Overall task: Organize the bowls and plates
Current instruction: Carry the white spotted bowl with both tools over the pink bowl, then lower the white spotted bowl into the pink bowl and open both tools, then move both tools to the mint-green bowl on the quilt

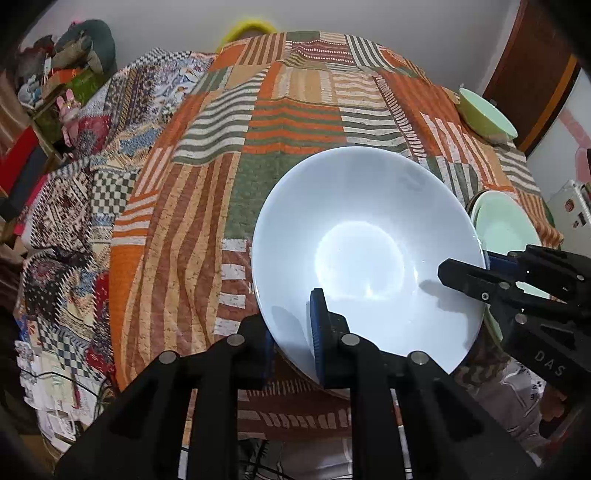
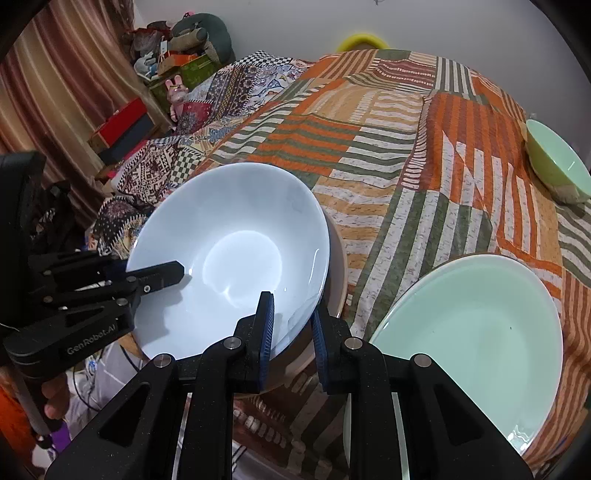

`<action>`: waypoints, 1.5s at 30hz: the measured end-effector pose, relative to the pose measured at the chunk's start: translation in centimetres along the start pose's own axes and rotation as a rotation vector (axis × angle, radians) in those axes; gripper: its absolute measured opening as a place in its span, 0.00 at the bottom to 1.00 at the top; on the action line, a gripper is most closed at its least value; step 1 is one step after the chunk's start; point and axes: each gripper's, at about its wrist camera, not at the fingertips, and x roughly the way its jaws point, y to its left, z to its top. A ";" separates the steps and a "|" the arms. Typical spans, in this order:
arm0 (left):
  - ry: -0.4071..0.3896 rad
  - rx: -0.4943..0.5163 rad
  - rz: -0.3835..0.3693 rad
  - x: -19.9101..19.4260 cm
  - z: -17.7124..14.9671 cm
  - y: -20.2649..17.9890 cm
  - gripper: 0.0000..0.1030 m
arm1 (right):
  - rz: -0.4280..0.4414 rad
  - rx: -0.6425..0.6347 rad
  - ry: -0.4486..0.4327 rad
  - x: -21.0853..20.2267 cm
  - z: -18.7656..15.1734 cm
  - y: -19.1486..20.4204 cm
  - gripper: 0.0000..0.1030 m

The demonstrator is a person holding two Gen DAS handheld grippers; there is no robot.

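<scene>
A large white bowl [image 1: 365, 254] [image 2: 236, 254] is held over the patchwork cloth [image 1: 288, 122], above a brown bowl [image 2: 338, 258] that shows under its right rim. My left gripper [image 1: 291, 332] is shut on the white bowl's near-left rim; it also shows in the right wrist view [image 2: 159, 277]. My right gripper [image 2: 291, 325] is shut on the bowl's right rim; it also shows in the left wrist view [image 1: 476, 280]. A mint green plate [image 2: 476, 332] [image 1: 506, 225] lies to the right. A small green bowl [image 2: 557, 166] [image 1: 485, 114] sits far right.
The cloth-covered surface [image 2: 388, 147] stretches ahead. Boxes and stuffed toys [image 2: 173, 55] are piled at the back left by a curtain [image 2: 55, 74]. A yellow object [image 1: 251, 27] peeks over the far edge.
</scene>
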 end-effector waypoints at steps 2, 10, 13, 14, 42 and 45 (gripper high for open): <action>-0.001 0.031 0.027 0.0 -0.1 -0.5 0.20 | 0.001 -0.004 0.000 0.1 -0.1 0.0 0.18; 0.010 0.049 0.052 0.4 -0.3 -0.3 0.33 | -0.015 -0.014 0.007 0.4 -0.2 0.0 0.18; 0.027 0.017 0.031 0.8 -0.4 0.3 0.33 | -0.049 -0.053 -0.006 0.2 -0.2 0.5 0.19; 0.029 0.012 0.027 0.8 -0.4 0.4 0.33 | -0.052 -0.059 -0.003 0.2 -0.1 0.6 0.20; -0.194 0.046 -0.043 -6.9 3.3 -3.9 0.42 | -0.159 -0.022 -0.194 -5.4 0.3 -2.1 0.70; -0.228 0.067 -0.062 -7.7 4.4 -5.5 0.45 | -0.170 0.003 -0.228 -6.9 0.4 -3.3 0.70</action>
